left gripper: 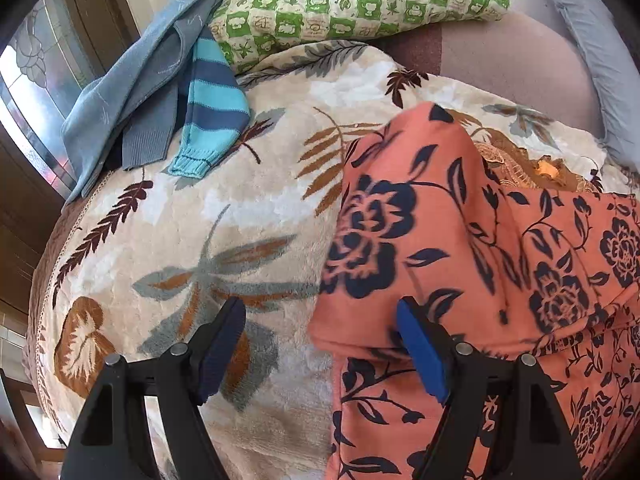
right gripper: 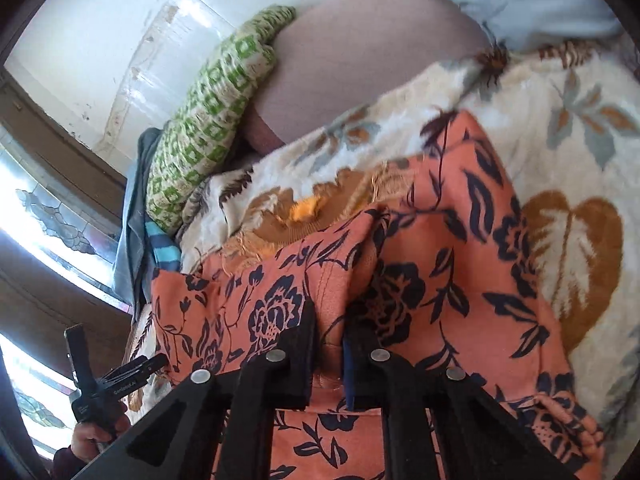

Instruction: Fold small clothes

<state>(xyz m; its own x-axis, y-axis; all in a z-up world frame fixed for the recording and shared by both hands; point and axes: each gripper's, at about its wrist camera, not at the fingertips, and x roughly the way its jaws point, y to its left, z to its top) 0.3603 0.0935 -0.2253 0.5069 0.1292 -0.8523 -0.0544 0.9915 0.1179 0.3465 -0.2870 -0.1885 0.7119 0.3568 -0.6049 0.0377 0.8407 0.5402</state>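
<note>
The right gripper (right gripper: 330, 344) is pinching a fold of the orange flowered cloth (right gripper: 420, 280). The left gripper (left gripper: 320, 344) is hanging wide open with nothing in it, over the cloth's edge. The cloth is lying on the leafy blanket (left gripper: 200, 220), well apart from the striped sweater (left gripper: 212, 108) near the blanket's far corner.

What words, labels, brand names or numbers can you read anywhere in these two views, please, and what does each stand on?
Small white lettering on the black body of the left gripper, seen at the lower left of the right wrist view: blurred, not readable.
Green-checked pillow: small printed motifs only, no legible words.
Orange floral garment, striped sweater, leaf-patterned blanket: no text visible.
</note>
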